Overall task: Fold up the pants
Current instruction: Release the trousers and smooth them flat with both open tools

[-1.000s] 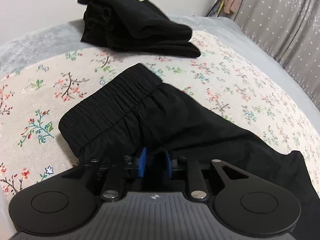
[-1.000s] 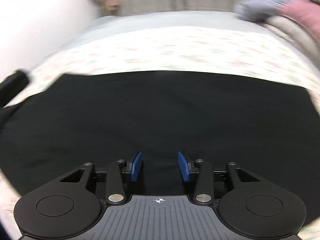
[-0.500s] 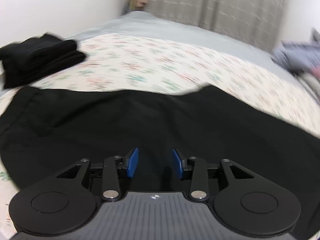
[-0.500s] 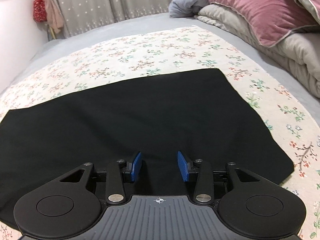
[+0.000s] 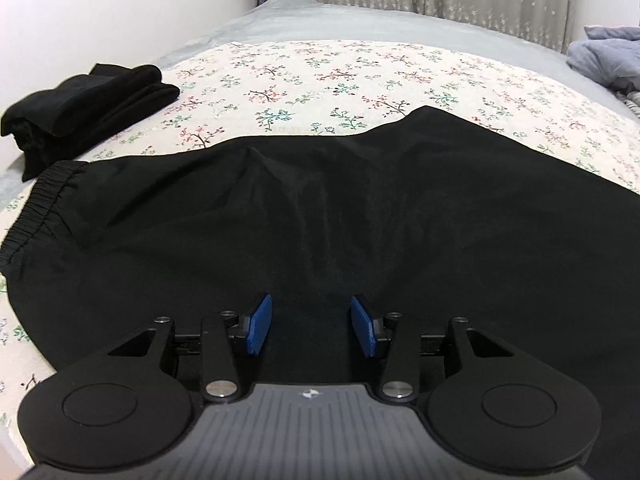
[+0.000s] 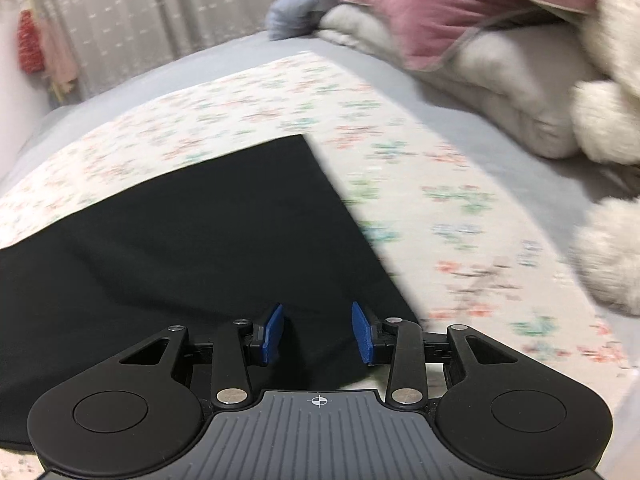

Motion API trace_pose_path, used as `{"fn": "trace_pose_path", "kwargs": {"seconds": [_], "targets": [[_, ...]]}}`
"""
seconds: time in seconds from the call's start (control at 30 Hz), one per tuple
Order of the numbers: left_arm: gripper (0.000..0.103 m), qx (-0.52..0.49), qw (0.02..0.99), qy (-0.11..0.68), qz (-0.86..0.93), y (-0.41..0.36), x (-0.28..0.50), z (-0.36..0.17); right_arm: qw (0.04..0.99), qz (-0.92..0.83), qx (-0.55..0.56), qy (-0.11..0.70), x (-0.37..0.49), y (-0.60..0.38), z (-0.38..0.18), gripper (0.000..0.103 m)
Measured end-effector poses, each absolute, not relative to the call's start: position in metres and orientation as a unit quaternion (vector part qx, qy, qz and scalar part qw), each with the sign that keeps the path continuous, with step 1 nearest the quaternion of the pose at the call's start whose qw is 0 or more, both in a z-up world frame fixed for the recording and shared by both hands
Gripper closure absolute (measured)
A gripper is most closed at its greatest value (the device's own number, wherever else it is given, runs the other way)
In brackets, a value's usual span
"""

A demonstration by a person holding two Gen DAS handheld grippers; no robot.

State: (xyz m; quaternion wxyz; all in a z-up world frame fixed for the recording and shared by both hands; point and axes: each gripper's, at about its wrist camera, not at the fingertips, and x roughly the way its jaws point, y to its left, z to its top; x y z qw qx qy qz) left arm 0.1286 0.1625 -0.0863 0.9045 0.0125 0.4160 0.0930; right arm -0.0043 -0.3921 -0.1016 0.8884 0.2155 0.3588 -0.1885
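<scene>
The black pants (image 5: pixel 360 216) lie flat on the floral sheet (image 5: pixel 340 76) of the bed, their long axis running across in front of both tools. In the left wrist view the gathered elastic waistband (image 5: pixel 38 208) is the end far off to the left of the left tool (image 5: pixel 310 330), and the cloth stretches away to the right past the frame edge. In the right wrist view the pants (image 6: pixel 180 240) end in a straight hem edge (image 6: pixel 352 224) that slants from ahead of the right tool (image 6: pixel 318 334) down to just right of its fingers; beyond that edge is bare sheet (image 6: pixel 460 220).

The left tool's blue pads (image 5: pixel 258 330) stand spread apart, having just been opening, with pant cloth showing in the gap below them but nothing pinched. The right tool's pads (image 6: pixel 362 334) are also apart, a little narrower, having just been closing; black cloth shows between them, and no pad presses on it. Whether either tool's tips touch the cloth under them cannot be told.

Ahead and to the left of the left tool sits a folded black garment (image 5: pixel 84 108) near the sheet's edge. Ahead and to the right of the right tool are a pink pillow (image 6: pixel 440 8) and a white plush (image 6: pixel 608 120), blurred.
</scene>
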Motion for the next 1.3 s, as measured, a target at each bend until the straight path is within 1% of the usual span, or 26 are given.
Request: {"fn": "trace_pose_path", "kwargs": {"seconds": [0.07, 0.1, 0.13, 0.17, 0.2, 0.27, 0.33, 0.4, 0.53, 0.67, 0.77, 0.9, 0.97, 1.07, 1.17, 1.23, 1.3], "targets": [[0.052, 0.016, 0.906, 0.414, 0.088, 0.154, 0.128, -0.084, 0.887, -0.194, 0.226, 0.352, -0.013, -0.398, -0.101, 0.071], [0.052, 0.015, 0.908, 0.412, 0.08, 0.149, 0.127, -0.082, 0.886, -0.214, 0.21, 0.353, -0.015, -0.397, -0.1, 0.068], [0.052, 0.016, 0.91, 0.408, 0.073, 0.142, 0.123, -0.079, 0.883, -0.248, 0.183, 0.355, -0.016, -0.395, -0.099, 0.059], [0.052, 0.024, 0.913, 0.403, 0.065, 0.134, 0.122, -0.077, 0.877, -0.279, 0.157, 0.357, -0.017, -0.394, -0.099, 0.056], [0.052, 0.032, 0.916, 0.397, 0.057, 0.126, 0.12, -0.075, 0.876, -0.29, 0.154, 0.354, -0.02, -0.395, -0.099, 0.051], [0.052, 0.041, 0.921, 0.386, 0.035, 0.108, 0.116, -0.07, 0.879, -0.275, 0.189, 0.34, -0.027, -0.4, -0.099, 0.05], [0.052, 0.042, 0.922, 0.384, 0.006, 0.089, 0.112, -0.068, 0.881, -0.269, 0.218, 0.323, -0.035, -0.402, -0.098, 0.04], [0.052, 0.045, 0.922, 0.384, -0.024, 0.068, 0.107, -0.067, 0.881, -0.259, 0.252, 0.304, -0.044, -0.404, -0.097, 0.034], [0.052, 0.077, 0.921, 0.375, -0.068, 0.025, 0.098, -0.072, 0.875, -0.241, 0.312, 0.28, -0.057, -0.412, -0.1, 0.034], [0.051, 0.097, 0.913, 0.39, -0.072, -0.002, 0.101, -0.094, 0.864, -0.219, 0.373, 0.256, -0.07, -0.423, -0.104, 0.034], [0.05, 0.126, 0.917, 0.375, -0.059, -0.014, 0.102, -0.097, 0.848, -0.184, 0.439, 0.234, -0.08, -0.43, -0.11, 0.034], [0.05, 0.104, 0.916, 0.383, -0.053, -0.005, 0.11, -0.096, 0.819, -0.155, 0.5, 0.233, -0.086, -0.429, -0.119, 0.034], [0.051, 0.102, 0.917, 0.382, -0.055, -0.008, 0.104, -0.094, 0.816, -0.151, 0.505, 0.236, -0.086, -0.422, -0.12, 0.034], [0.05, 0.09, 0.919, 0.377, -0.076, -0.012, 0.099, -0.096, 0.826, -0.162, 0.479, 0.248, -0.073, -0.41, -0.12, 0.034], [0.05, 0.118, 0.924, 0.354, -0.08, -0.023, 0.091, -0.101, 0.833, -0.181, 0.459, 0.251, -0.061, -0.403, -0.122, 0.034], [0.05, 0.14, 0.926, 0.341, -0.08, -0.029, 0.089, -0.103, 0.836, -0.2, 0.45, 0.243, -0.053, -0.397, -0.123, 0.033], [0.05, 0.136, 0.926, 0.341, -0.084, -0.028, 0.09, -0.103, 0.836, -0.22, 0.452, 0.221, -0.05, -0.39, -0.125, 0.033]]}}
